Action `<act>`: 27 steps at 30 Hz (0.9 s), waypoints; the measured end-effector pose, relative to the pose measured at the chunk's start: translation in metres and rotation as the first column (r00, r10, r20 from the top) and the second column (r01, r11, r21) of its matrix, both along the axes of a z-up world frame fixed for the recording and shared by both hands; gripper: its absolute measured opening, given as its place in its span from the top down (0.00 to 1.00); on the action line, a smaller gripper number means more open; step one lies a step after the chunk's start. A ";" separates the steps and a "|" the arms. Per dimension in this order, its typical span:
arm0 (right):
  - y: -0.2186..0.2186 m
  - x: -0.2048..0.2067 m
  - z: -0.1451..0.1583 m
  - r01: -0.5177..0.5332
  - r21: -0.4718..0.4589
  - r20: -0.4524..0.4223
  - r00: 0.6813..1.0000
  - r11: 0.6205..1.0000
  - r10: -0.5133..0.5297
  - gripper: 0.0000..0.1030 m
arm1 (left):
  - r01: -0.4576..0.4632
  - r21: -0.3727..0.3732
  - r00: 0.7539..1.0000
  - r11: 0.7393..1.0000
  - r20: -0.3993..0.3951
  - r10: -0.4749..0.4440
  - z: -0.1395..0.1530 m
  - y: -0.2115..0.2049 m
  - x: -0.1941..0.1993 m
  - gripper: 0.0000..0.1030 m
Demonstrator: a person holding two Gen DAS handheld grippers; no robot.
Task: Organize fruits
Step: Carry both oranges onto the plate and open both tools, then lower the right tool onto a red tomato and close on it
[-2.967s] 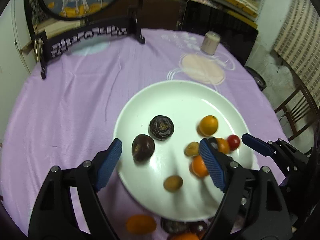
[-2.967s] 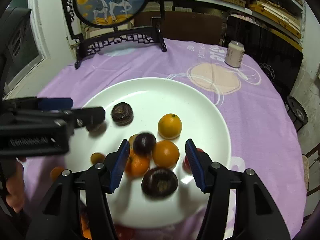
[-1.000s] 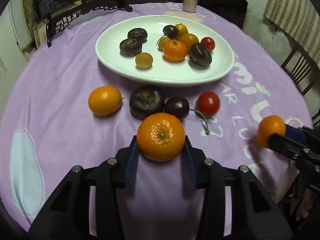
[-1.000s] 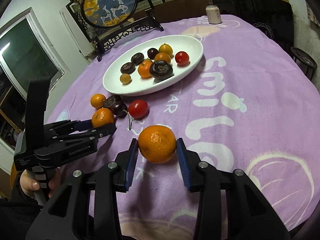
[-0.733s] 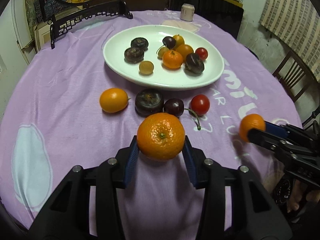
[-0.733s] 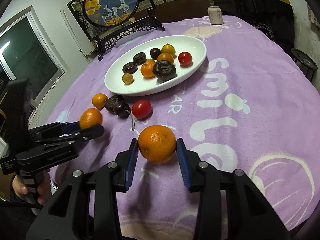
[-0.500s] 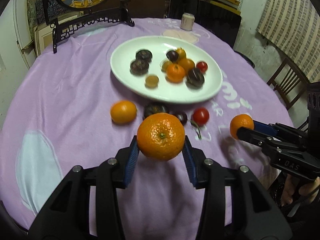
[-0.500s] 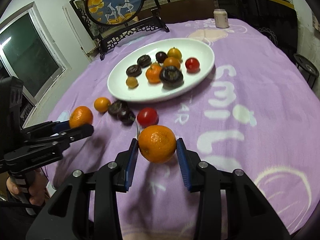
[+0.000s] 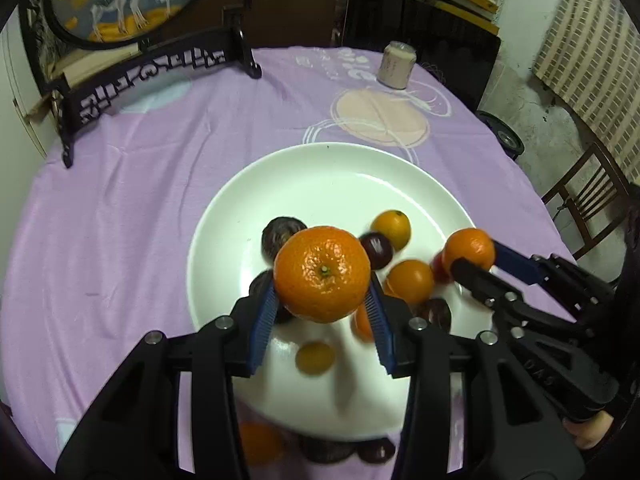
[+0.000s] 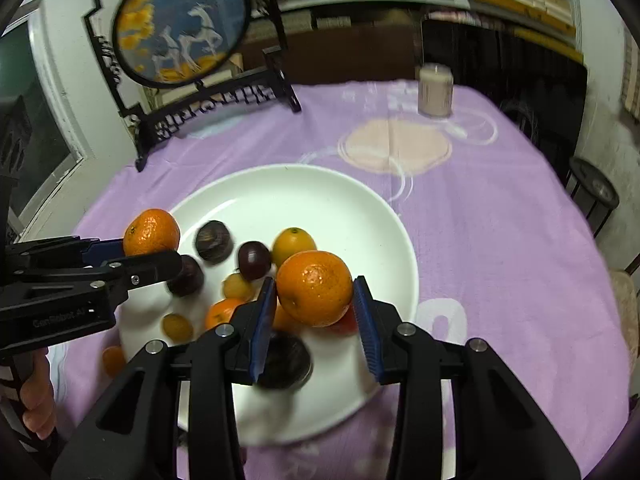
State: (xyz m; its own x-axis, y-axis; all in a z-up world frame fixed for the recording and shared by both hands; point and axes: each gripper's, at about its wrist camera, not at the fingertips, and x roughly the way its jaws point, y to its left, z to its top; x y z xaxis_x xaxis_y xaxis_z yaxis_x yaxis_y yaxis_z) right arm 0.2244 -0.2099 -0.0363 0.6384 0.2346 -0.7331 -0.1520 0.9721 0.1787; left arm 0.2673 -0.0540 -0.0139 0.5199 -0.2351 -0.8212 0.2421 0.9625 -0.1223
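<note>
Oranges, one clamped in each gripper [image 9: 322, 306] [image 10: 315, 312], now carried from table to above the plate [image 9: 320, 168], ready to drop

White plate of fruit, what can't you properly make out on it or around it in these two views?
- Left wrist view: fruits behind the held orange tangerine and left tongs are partly covered.
- Left wrist view: fruit below the round white plate is blurred and hidden by the tongs' black frame.
- Right wrist view: dark round fruit is blurred, partly hidden.

Dim indoor light, fisheye warp, motion-blurred fruit
</note>
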 end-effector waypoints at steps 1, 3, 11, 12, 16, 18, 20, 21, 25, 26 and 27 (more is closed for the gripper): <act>-0.001 0.004 -0.003 -0.001 0.008 -0.010 1.000 1.000 0.001 0.62 | 0.000 0.000 1.000 1.000 -0.007 0.000 -0.003 -0.001 0.004 0.57; -0.001 0.006 -0.004 -0.008 0.006 -0.001 1.000 1.000 0.008 0.62 | 0.008 0.000 1.000 1.000 -0.019 -0.008 -0.009 -0.004 0.011 0.57; 0.001 0.009 -0.002 0.010 -0.037 0.010 1.000 0.999 -0.010 0.44 | -0.001 0.011 0.999 1.000 -0.053 0.002 -0.024 -0.009 0.023 0.55; 0.001 0.007 0.000 0.019 -0.051 0.020 1.000 0.999 -0.018 0.41 | -0.013 0.002 0.999 1.000 -0.053 0.013 -0.023 -0.005 0.022 0.52; -0.003 -0.018 0.016 0.004 -0.054 0.040 0.999 0.999 -0.002 0.41 | -0.034 -0.033 0.999 0.999 0.027 0.035 -0.001 0.009 -0.001 0.29; -0.006 -0.045 0.023 -0.020 -0.037 0.048 0.999 0.999 0.022 0.41 | -0.042 -0.027 0.996 0.999 0.072 0.043 0.013 0.020 -0.026 0.17; -0.006 -0.070 0.024 -0.044 -0.017 0.040 0.998 0.999 0.045 0.41 | -0.067 -0.034 0.992 0.997 0.102 0.070 0.021 0.033 -0.056 0.09; -0.004 -0.085 0.023 -0.064 0.001 0.036 0.997 0.998 0.064 0.41 | -0.074 -0.040 0.990 0.996 0.114 0.078 0.022 0.038 -0.070 0.08; 0.004 -0.126 0.013 -0.104 0.037 0.007 0.995 0.994 0.104 0.40 | -0.102 -0.032 0.988 0.994 0.117 0.105 0.008 0.060 -0.124 0.06; 0.008 -0.133 0.008 -0.110 0.043 -0.009 0.994 0.993 0.111 0.40 | -0.112 -0.029 0.987 0.993 0.112 0.114 0.005 0.063 -0.133 0.06; 0.012 -0.138 0.004 -0.115 0.044 -0.021 0.993 0.992 0.116 0.40 | -0.125 -0.025 0.987 0.992 0.098 0.127 -0.001 0.068 -0.142 0.06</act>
